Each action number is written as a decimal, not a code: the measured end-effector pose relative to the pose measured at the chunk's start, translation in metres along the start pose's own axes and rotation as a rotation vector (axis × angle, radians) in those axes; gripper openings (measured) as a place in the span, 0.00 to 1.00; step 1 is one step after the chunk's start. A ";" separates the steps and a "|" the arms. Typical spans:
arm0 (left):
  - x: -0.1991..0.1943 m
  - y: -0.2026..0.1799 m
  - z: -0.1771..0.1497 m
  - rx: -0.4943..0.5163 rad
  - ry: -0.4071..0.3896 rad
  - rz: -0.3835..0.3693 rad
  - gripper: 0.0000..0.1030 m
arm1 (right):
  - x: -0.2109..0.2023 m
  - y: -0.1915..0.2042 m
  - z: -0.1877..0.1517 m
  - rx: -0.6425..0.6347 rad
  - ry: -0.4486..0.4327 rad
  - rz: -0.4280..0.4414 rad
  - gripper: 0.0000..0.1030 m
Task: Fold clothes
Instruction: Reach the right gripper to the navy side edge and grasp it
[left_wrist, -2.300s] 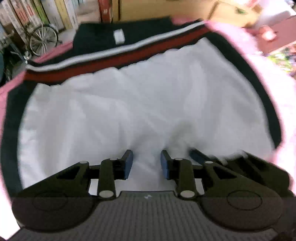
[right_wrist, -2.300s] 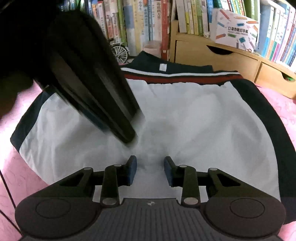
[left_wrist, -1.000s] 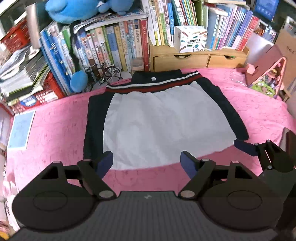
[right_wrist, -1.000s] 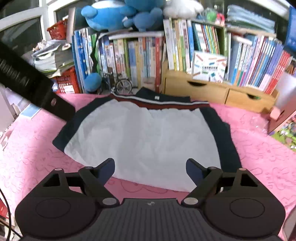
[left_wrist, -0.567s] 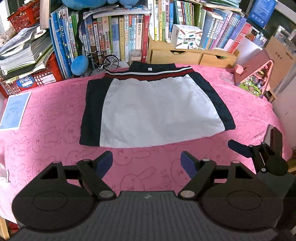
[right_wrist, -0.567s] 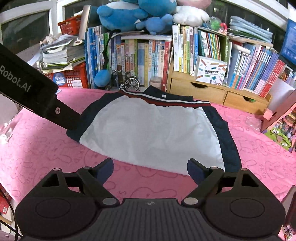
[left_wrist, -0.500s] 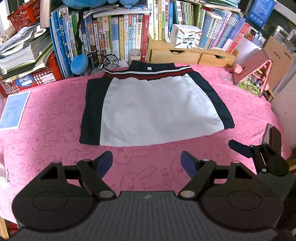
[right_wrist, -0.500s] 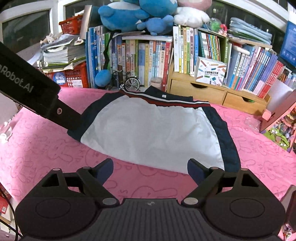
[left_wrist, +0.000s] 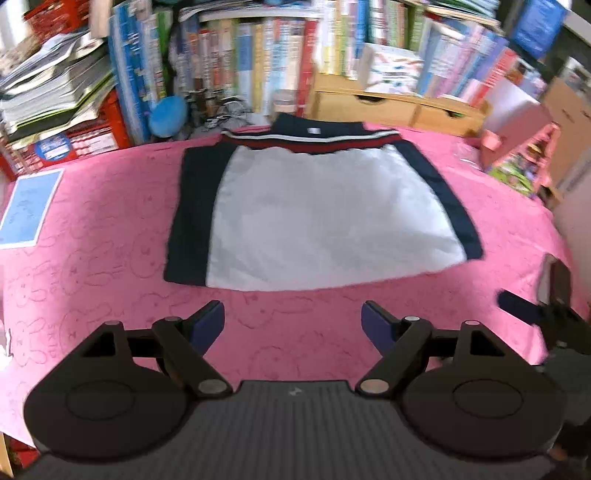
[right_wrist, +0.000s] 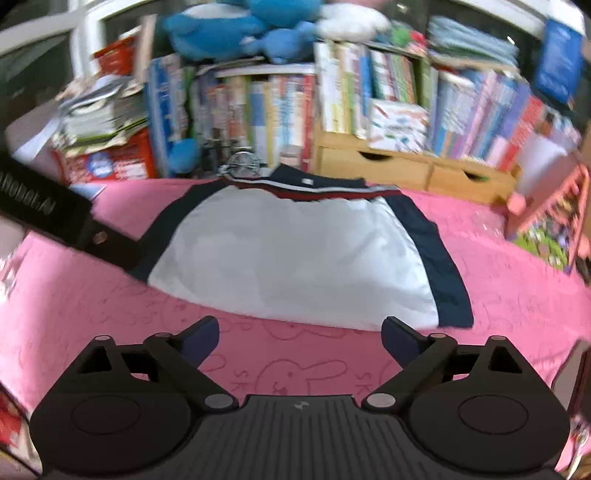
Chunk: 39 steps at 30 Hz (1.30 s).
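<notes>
A folded white garment (left_wrist: 325, 218) with navy side bands and a red, white and navy striped top edge lies flat on the pink rabbit-print table cover (left_wrist: 110, 229). It also shows in the right wrist view (right_wrist: 295, 251). My left gripper (left_wrist: 293, 325) is open and empty, held above the cover, short of the garment's near edge. My right gripper (right_wrist: 299, 336) is open and empty, likewise short of the near edge. The right gripper's blue fingertip (left_wrist: 517, 304) shows at the right of the left wrist view. The left gripper's black body (right_wrist: 62, 221) crosses the left of the right wrist view.
Shelves of books (left_wrist: 258, 66) and a wooden drawer unit (left_wrist: 395, 107) stand behind the table. A small model bicycle (right_wrist: 240, 162), a red basket (left_wrist: 74, 136), a blue sheet of paper (left_wrist: 27, 206) and a pink toy house (left_wrist: 528, 151) sit around the edges.
Both grippers opened, let go of the garment and pulled up and back from it. In the last half second both views have shifted slightly closer, with motion blur.
</notes>
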<state>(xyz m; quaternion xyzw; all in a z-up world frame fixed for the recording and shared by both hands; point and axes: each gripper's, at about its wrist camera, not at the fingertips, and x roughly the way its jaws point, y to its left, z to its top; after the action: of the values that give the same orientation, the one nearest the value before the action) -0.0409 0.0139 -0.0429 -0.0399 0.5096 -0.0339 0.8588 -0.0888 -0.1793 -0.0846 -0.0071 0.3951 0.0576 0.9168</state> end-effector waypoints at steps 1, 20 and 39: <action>0.007 0.003 0.001 -0.020 0.005 0.009 0.79 | 0.004 -0.011 0.000 0.047 0.010 0.002 0.94; 0.171 0.065 0.018 -0.249 0.171 0.576 0.81 | 0.135 -0.224 -0.008 0.606 0.180 -0.024 0.81; 0.174 0.110 0.018 -0.222 0.234 0.557 1.00 | 0.149 -0.221 0.011 0.520 0.197 -0.132 0.23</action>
<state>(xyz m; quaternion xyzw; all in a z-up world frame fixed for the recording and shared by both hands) 0.0602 0.1068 -0.1970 0.0119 0.5968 0.2538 0.7611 0.0451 -0.3835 -0.1922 0.1968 0.4823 -0.1064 0.8470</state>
